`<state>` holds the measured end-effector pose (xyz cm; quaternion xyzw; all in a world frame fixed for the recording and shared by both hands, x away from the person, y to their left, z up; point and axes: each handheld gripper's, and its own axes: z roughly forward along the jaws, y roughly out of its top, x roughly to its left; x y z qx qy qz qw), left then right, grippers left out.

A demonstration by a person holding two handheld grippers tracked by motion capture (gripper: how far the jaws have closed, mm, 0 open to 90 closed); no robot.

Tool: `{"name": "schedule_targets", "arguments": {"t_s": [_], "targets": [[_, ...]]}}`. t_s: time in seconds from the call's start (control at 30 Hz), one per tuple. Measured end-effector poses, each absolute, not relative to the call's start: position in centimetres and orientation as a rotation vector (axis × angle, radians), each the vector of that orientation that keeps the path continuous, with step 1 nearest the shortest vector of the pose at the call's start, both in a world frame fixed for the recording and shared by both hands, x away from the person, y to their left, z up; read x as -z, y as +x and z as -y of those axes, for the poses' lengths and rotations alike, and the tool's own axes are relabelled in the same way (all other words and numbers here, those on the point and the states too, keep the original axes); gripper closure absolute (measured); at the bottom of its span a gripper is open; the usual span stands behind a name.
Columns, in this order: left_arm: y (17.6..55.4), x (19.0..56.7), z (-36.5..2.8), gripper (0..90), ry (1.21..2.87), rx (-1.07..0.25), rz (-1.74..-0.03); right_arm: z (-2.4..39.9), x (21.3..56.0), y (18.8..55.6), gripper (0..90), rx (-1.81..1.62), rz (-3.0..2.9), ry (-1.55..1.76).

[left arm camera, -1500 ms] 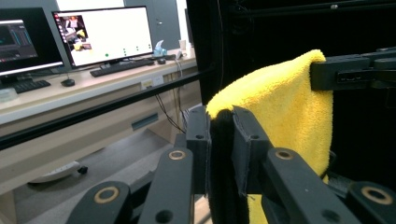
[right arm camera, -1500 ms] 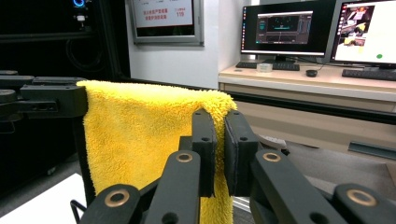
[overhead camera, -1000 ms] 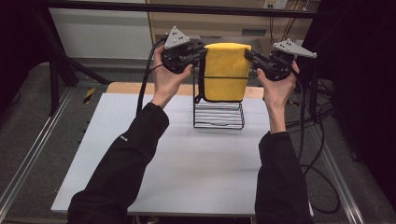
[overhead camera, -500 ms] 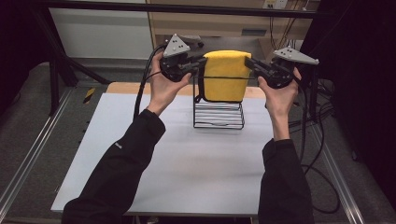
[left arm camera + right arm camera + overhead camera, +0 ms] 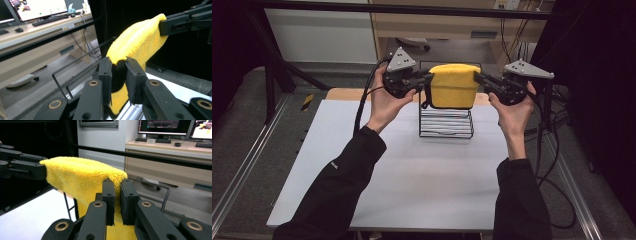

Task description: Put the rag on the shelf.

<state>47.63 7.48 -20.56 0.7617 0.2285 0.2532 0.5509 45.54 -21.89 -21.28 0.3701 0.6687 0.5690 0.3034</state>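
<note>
Towel (image 5: 454, 86) hangs stretched between my two tongs above the black wire rack (image 5: 446, 122) at the far side of the counter (image 5: 412, 170), seen from the high view; my left tongs (image 5: 426, 82) pinch its left edge, my right tongs (image 5: 478, 80) its right edge, and its lower hem dips toward the rack's top.

In the left gripper view, my left tongs (image 5: 118, 75) are clamped on a thick bunched fold of the yellow cloth (image 5: 140, 40), a dark loop squeezed between the pads.

In the right gripper view, my right tongs (image 5: 117, 195) are pressed nearly together on a thin edge of the towel (image 5: 82, 175).

I judge the thin right-hand bite the weak point: too much pull between my hands could slip it free, and uneven lowering would drape the cloth crooked or snag it on the wires.
</note>
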Motion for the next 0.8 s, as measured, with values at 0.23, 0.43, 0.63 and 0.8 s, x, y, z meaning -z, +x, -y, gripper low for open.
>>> {"name": "schedule_targets", "arguments": {"t_s": [0.23,0.43,0.63,0.8], "targets": [[47.4,21.6,-7.4,74.3,1.834,-0.587,-0.551,21.9,22.2,45.0,82.9,-1.497,-1.808,0.985],[47.2,22.7,-7.4,73.6,1.855,-0.569,-0.553,21.9,23.0,44.6,82.7,-1.484,-1.833,0.974],[47.0,23.5,-7.3,72.6,1.878,-0.564,-0.551,22.0,24.2,44.4,82.6,-1.478,-1.851,0.975],[46.8,23.9,-7.3,70.3,1.899,-0.552,-0.558,22.2,24.9,44.3,82.4,-1.491,-1.853,0.981]]}}
